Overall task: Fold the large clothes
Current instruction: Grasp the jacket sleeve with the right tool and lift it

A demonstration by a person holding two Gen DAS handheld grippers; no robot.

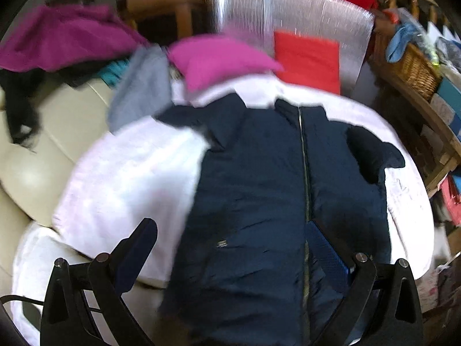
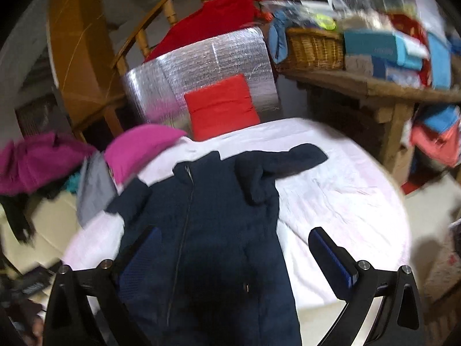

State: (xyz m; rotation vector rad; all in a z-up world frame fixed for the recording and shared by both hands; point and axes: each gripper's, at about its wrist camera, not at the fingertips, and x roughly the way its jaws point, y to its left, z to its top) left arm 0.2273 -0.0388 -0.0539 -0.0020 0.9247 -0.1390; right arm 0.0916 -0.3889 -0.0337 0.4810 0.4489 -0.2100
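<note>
My left gripper [image 1: 233, 248] hangs over the lower half of the jacket [image 1: 259, 201] with its jaws spread wide and nothing between them. One finger is over the white sheet [image 1: 129, 178] at the jacket's left edge; the other is over the jacket, just right of the zip [image 1: 304, 158].

My right gripper [image 2: 233, 248] is likewise spread wide and grasps nothing. One finger is over the jacket [image 2: 216, 230], left of the zip [image 2: 184, 225]; the other is over the sheet [image 2: 345, 190], clear of the jacket's right edge. I cannot tell whether any finger touches the cloth.

The jacket is dark navy and lies flat, front up, zipped, collar pointing away from me. It rests on the sheet, which covers a cushioned surface. In the right wrist view, one sleeve [image 2: 288, 158] lies bent out across the sheet. The opposite sleeve [image 2: 129, 199] lies toward a grey garment [image 2: 95, 190].

Beyond the collar lie a magenta garment [image 1: 222, 60] and a red folded item [image 1: 308, 57]. The red item rests against a silver foil panel [image 1: 288, 8]. A second magenta garment [image 1: 63, 37] lies at far left. A wicker basket [image 2: 314, 49] stands on a wooden shelf [image 2: 374, 86] at right.

Both views are motion-blurred.
</note>
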